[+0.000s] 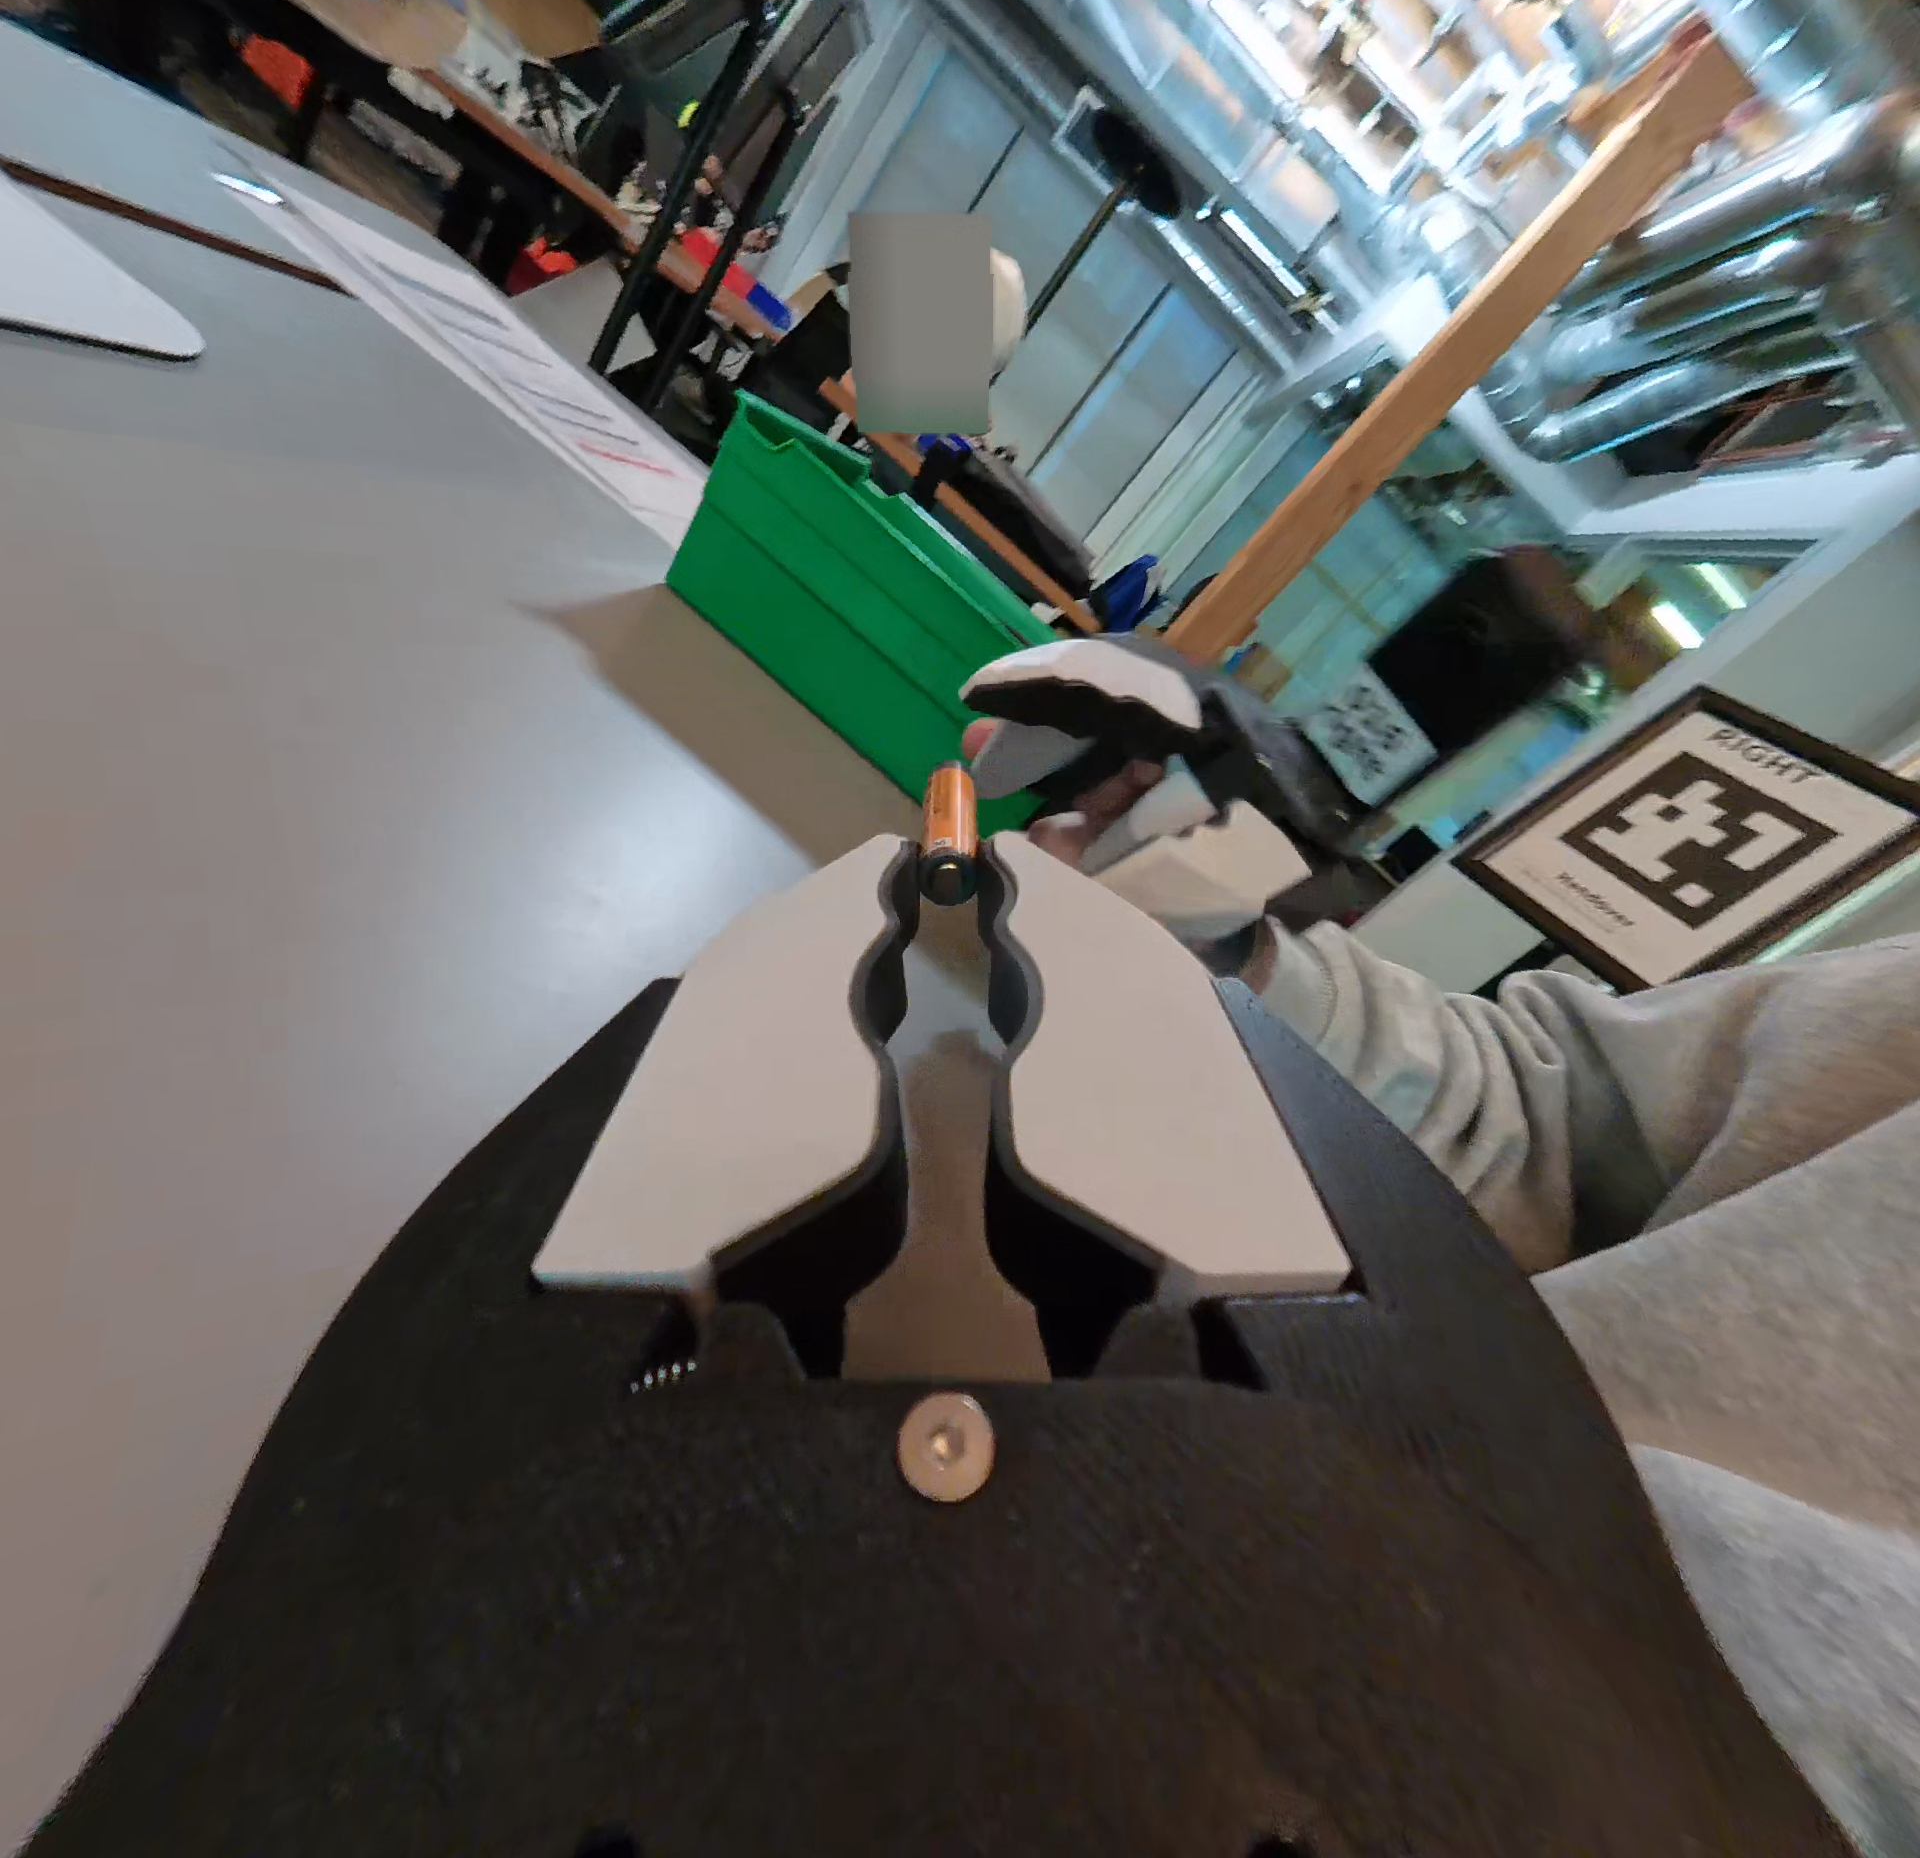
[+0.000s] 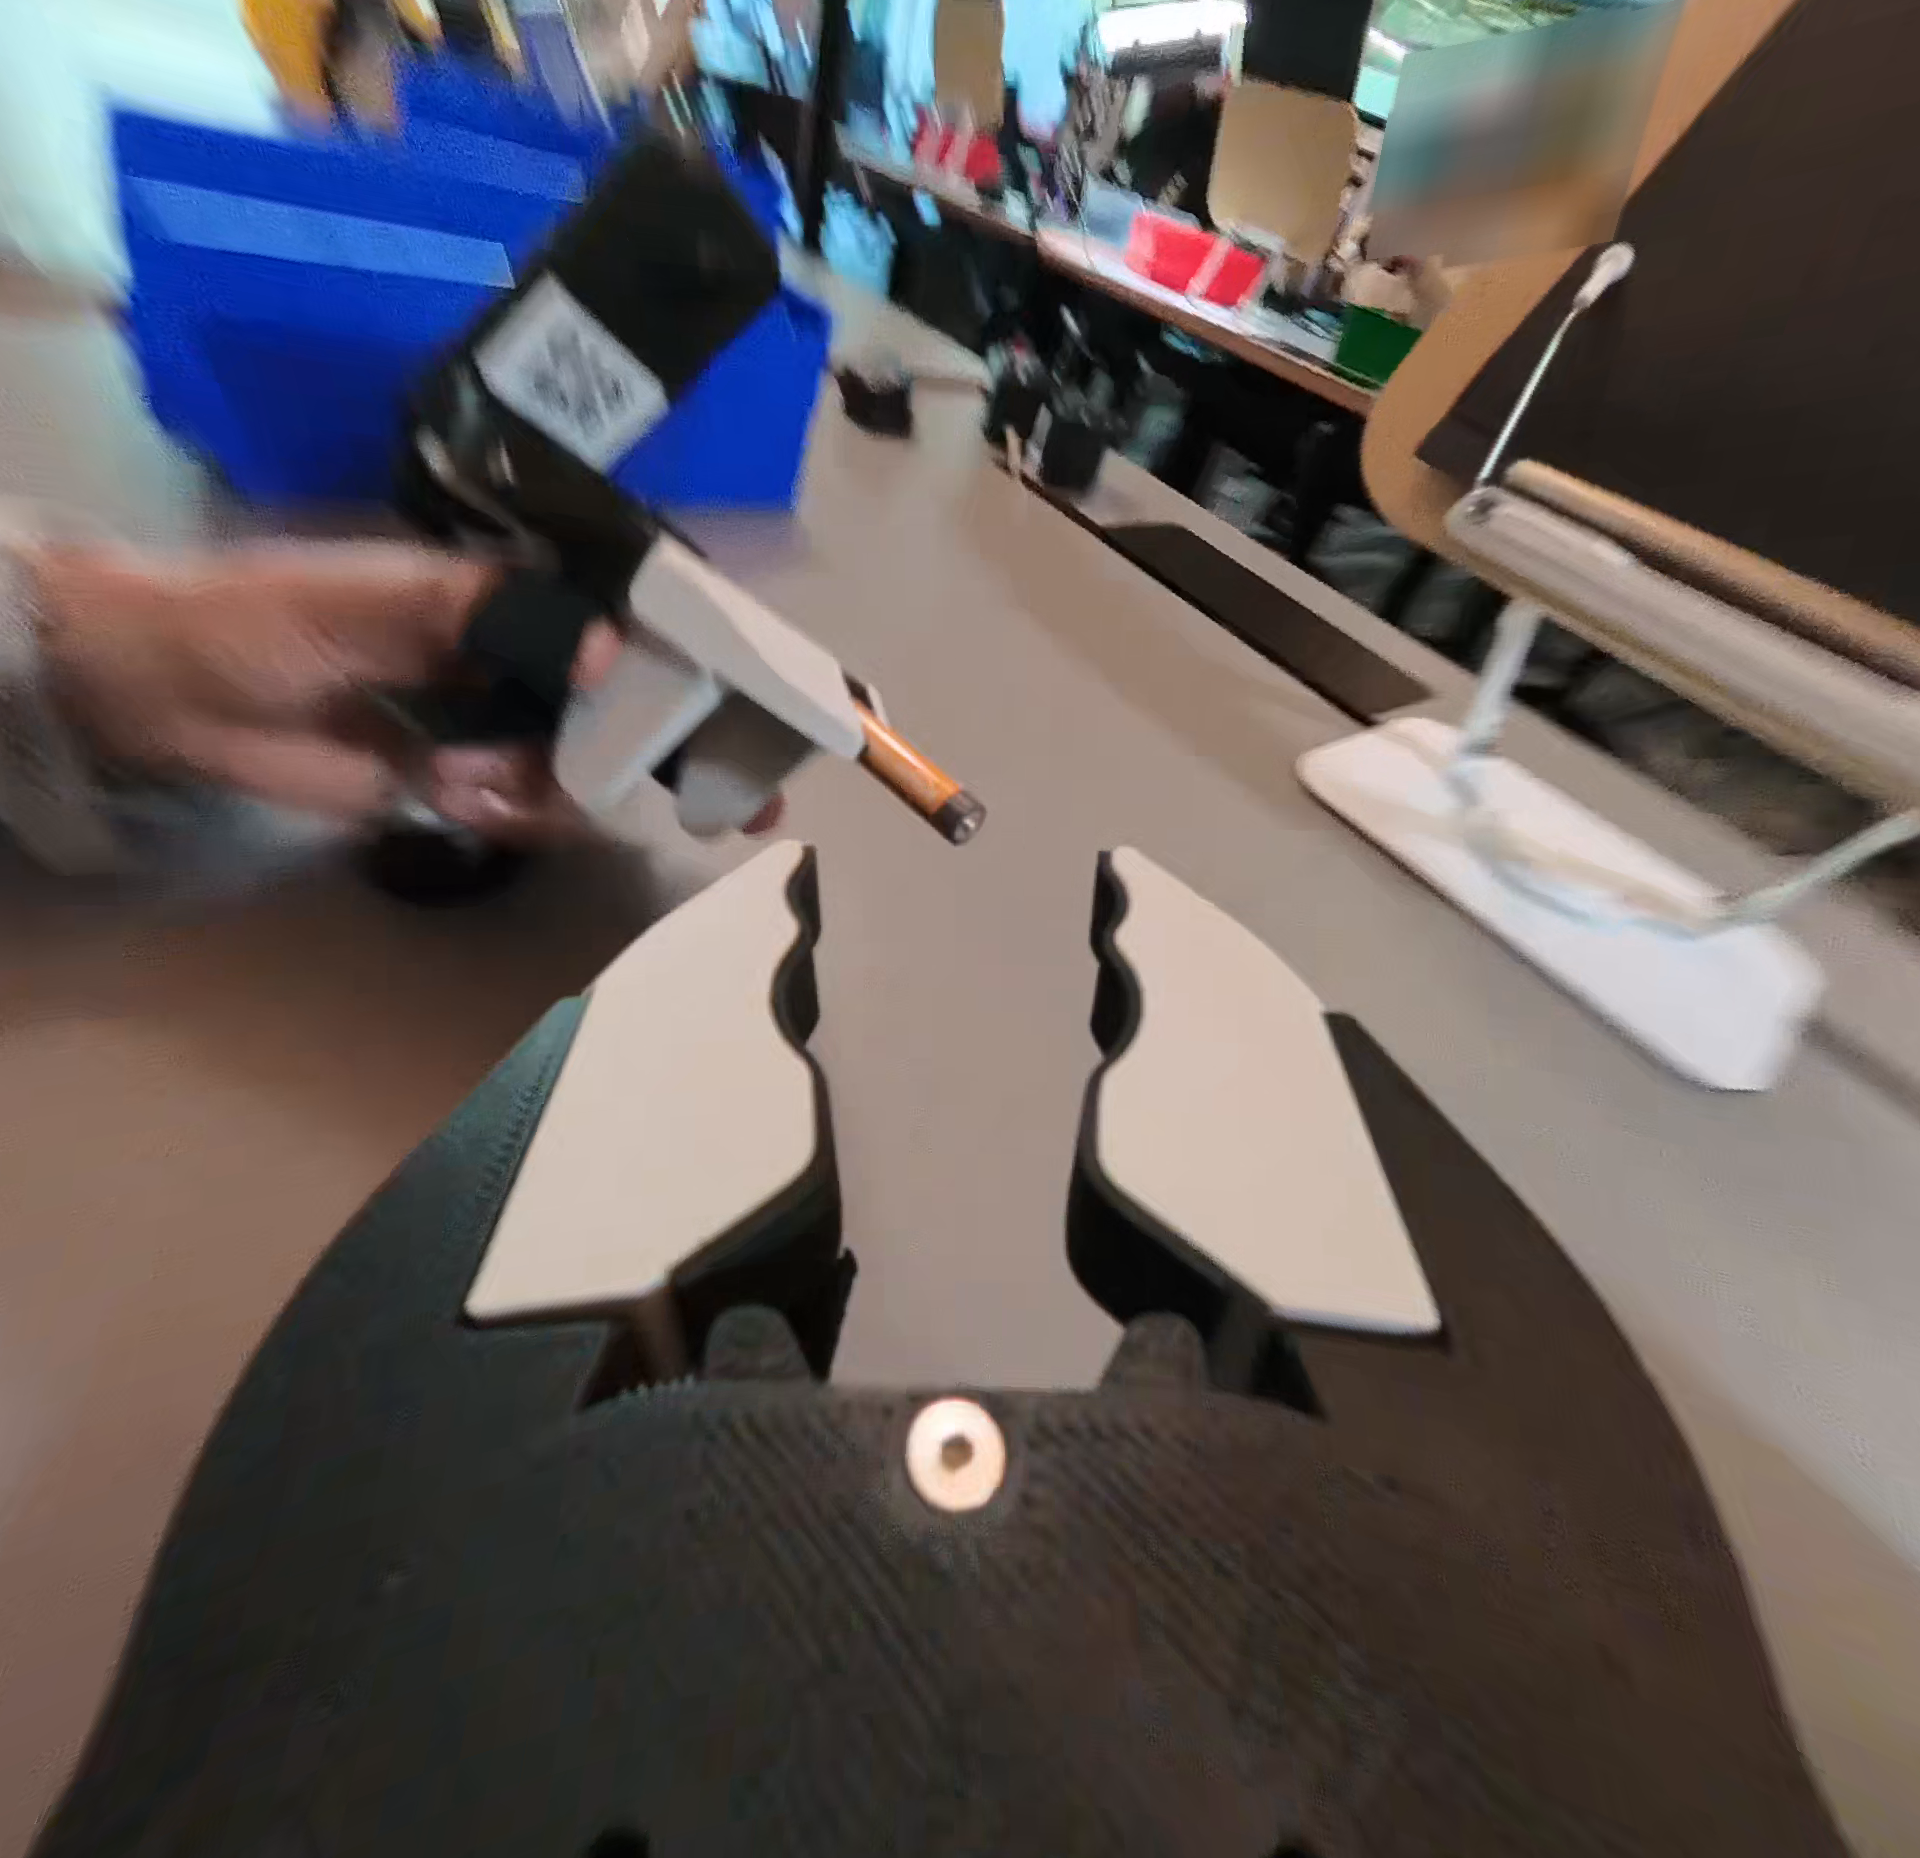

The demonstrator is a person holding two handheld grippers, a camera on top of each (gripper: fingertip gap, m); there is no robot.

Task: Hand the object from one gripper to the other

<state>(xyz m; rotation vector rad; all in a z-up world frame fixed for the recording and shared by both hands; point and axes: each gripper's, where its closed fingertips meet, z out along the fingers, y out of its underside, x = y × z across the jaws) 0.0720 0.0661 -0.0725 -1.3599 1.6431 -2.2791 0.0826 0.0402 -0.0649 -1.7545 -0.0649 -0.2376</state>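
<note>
My left gripper [image 1: 948,852] is shut on a copper and black battery [image 1: 949,827], pinched at the fingertips, its copper end pointing forward. In the right wrist view the left gripper [image 2: 852,728] comes in from the left, held by a hand, with the battery [image 2: 920,780] sticking out toward my right gripper. My right gripper [image 2: 956,863] is open and empty, its fingertips just below the battery's free end. In the left wrist view the right gripper [image 1: 992,738] hangs just beyond the battery, in front of a green bin.
A green bin [image 1: 831,603] stands on the grey table [image 1: 312,769] ahead. A blue bin [image 2: 312,302] stands at the left in the right wrist view. A white stand [image 2: 1558,873] holds a laptop at the right. A framed marker board [image 1: 1683,842] leans at the right.
</note>
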